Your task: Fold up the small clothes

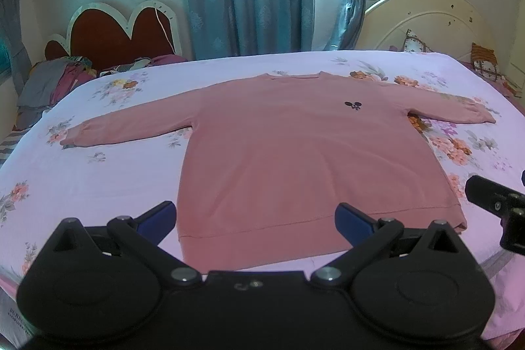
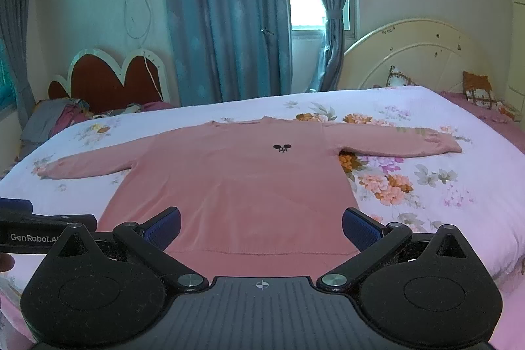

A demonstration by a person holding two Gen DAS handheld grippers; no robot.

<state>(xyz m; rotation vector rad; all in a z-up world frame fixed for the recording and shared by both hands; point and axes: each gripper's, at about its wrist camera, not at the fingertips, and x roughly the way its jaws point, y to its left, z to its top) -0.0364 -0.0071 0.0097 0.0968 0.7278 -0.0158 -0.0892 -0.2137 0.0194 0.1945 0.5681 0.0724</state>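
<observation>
Hovering: both tongs hang over the near edge of the bed (image 1: 98, 186), nothing touching the fabric
Sweater: pink sweater (image 1: 295, 153) is spread flat and face up on the flowery bedsheet, sleeves stretched out to both sides, hem closest to the cameras, small dark logo (image 1: 352, 105) on the chest
Left tongs: left tongs (image 1: 256, 218) are spread wide, blue pads well apart, gripping nothing, just short of the hem
Right tongs: right tongs (image 2: 261, 225) same deal, wide apart and empty, hem between the pads in view
Background: blue curtains (image 2: 226, 22), cream headboard (image 2: 423, 54), pile of clothes (image 1: 52, 81) far left
</observation>
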